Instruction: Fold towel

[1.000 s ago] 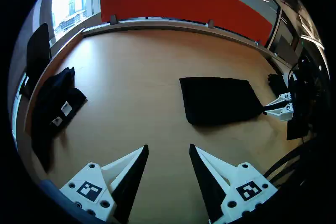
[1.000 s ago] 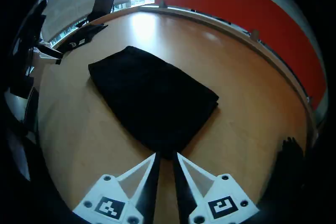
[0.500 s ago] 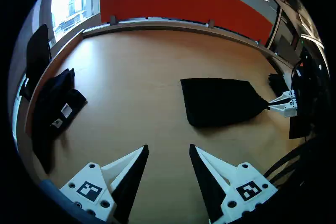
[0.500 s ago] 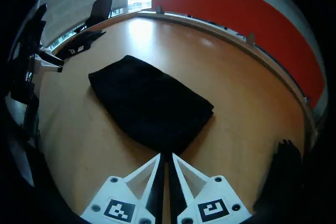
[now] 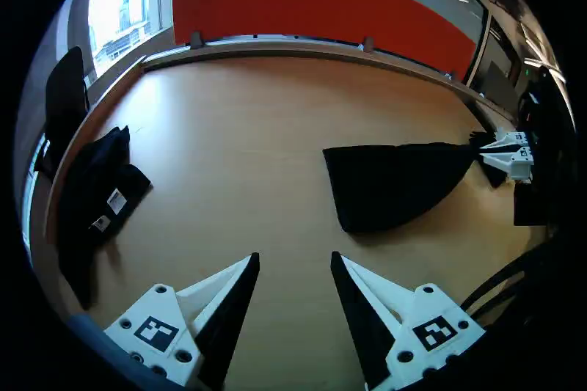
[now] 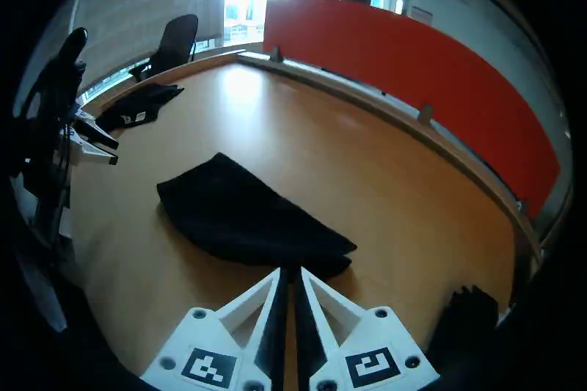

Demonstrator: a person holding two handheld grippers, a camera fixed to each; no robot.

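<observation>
Fingers (image 6: pixel 273 314) of the right gripper (image 6: pixel 290 271), clenched on the black cloth towel (image 6: pixel 235 218), should carry its corner straight over; left gripper (image 5: pixel 293 257) gapes empty.

Bright daylight pours in from the big glass windows (image 5: pixel 121 9) at the back, so white that little shows through them. It leaves a pale shiny patch on the smooth brown wooden bench (image 6: pixel 242 86). The black cloth towel (image 5: pixel 389 182) is so dark its folds barely show, with a soft shadow beside it. Lines bend near the edges, where everything turns dim.
</observation>
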